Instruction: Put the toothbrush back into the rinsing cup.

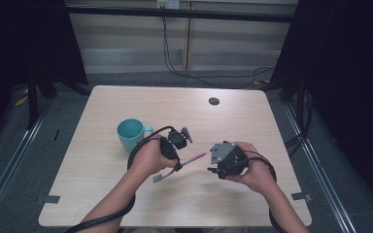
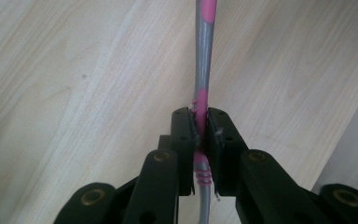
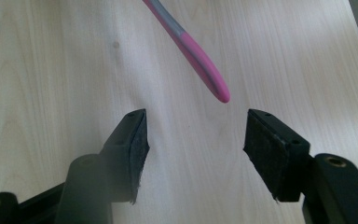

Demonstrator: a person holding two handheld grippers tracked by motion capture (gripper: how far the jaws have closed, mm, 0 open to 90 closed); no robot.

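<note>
— Where is our toothbrush?
— Up off the table, pinched tight in our left gripper.
— And our right gripper?
— Wide open, near the pink tip. We should go slow and close on the handle squarely.

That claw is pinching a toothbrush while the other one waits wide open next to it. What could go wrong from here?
The left claw grips the toothbrush on a narrow stretch of handle, so it might twist or slip. The right claw is open with the pink tip just ahead of it; closing too soon could miss the tip or knock it aside. The cup stands close behind the left hand and could be bumped.
</note>
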